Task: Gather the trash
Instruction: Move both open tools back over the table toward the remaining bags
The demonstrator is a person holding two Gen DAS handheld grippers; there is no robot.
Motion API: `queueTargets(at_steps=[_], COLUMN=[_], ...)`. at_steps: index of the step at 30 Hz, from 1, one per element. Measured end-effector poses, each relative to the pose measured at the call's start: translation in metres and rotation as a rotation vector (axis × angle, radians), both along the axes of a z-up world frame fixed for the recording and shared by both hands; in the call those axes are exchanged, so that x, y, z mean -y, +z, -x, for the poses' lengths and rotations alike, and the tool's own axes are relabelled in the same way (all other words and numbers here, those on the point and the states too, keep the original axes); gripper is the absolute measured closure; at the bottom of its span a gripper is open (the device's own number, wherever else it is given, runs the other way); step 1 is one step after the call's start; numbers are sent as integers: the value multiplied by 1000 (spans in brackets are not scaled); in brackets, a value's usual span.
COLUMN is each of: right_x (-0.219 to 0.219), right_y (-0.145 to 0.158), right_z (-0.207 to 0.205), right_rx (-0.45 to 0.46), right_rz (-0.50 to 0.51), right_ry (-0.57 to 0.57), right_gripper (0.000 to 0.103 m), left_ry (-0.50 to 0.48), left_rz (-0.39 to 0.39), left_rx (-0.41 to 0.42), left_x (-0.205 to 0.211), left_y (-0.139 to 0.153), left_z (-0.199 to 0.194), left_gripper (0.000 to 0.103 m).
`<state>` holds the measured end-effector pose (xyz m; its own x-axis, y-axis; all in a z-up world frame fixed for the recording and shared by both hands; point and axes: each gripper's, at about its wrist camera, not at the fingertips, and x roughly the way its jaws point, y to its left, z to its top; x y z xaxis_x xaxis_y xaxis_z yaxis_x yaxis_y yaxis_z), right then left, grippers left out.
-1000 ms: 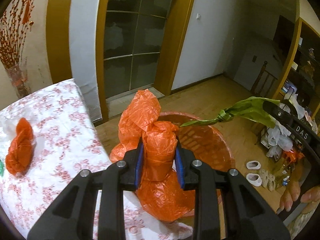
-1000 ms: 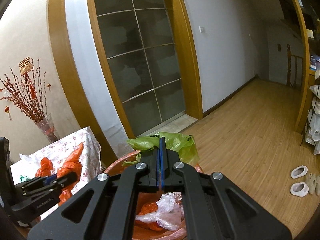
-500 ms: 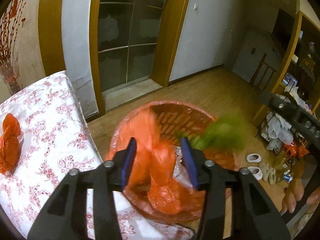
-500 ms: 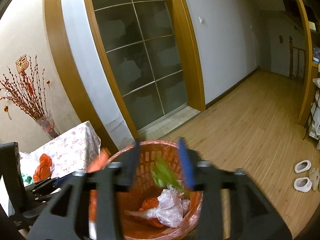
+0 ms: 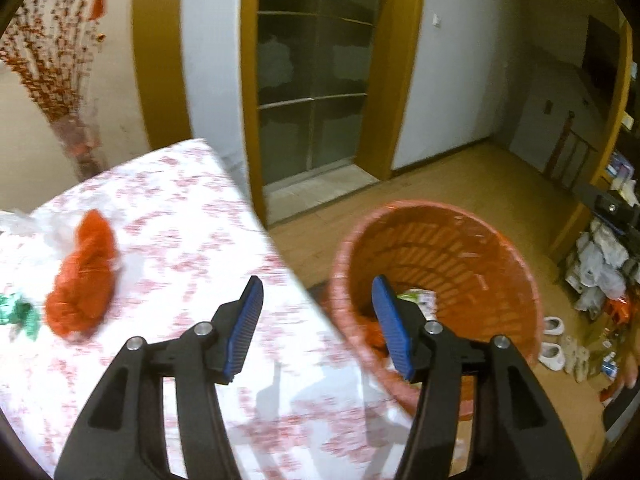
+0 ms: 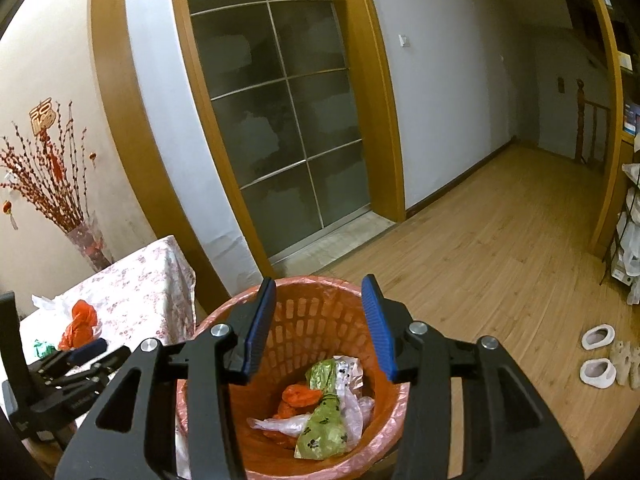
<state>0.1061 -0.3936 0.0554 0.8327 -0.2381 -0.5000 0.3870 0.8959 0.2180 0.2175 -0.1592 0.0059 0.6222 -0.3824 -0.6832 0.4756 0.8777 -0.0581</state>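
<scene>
An orange waste basket stands on the floor beside the table; it also shows in the left wrist view. Inside lie a green bag, an orange bag and clear plastic. My right gripper is open and empty above the basket. My left gripper is open and empty over the table edge, next to the basket. An orange bag lies on the flowered tablecloth, with a green scrap at its left.
Glass sliding doors stand behind the basket. A vase of red twigs stands at the table's far corner. White slippers and a cluttered shelf are at the right on the wooden floor.
Both grippers opened. The orange bag and the green bag dropped into the basket. My left gripper swung left toward the table.
</scene>
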Motion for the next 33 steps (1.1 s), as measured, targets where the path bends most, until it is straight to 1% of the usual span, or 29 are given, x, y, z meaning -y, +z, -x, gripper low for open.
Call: queueTargets(at_steps=[4, 9, 14, 19, 23, 25, 29, 31, 33], right_x=[-13, -34, -65, -105, -149, -171, -222, -248, -273], right_y=[0, 3, 4, 0, -6, -9, -15, -21, -28], right_z=[-5, -14, -29, -49, -71, -82, -107, -120, -140], right_rx=[-5, -5, -14, -33, -55, -63, -83, -97, -120], right_rz=[11, 20, 32, 38, 30, 20, -5, -20, -46], right_ry=[23, 67, 138, 232, 329, 379, 497, 550, 598], right_gripper=[57, 57, 57, 57, 57, 53, 48, 40, 38], left_ry=[64, 143, 230, 320, 403, 447, 514, 543, 567], left_rz=[-29, -43, -54, -67, -72, -68, -63, -59, -50], left_rx=[31, 38, 39, 41, 42, 44, 46, 47, 50], left_x=[-36, -81, -128, -178, -223, -248, -286, -304, -320], left_y=[1, 1, 1, -1, 0, 0, -2, -4, -6], left_z=[-4, -11, -16, -21, -23, -24, -26, -29, -33], left_gripper=[45, 45, 45, 45, 45, 45, 45, 45, 45])
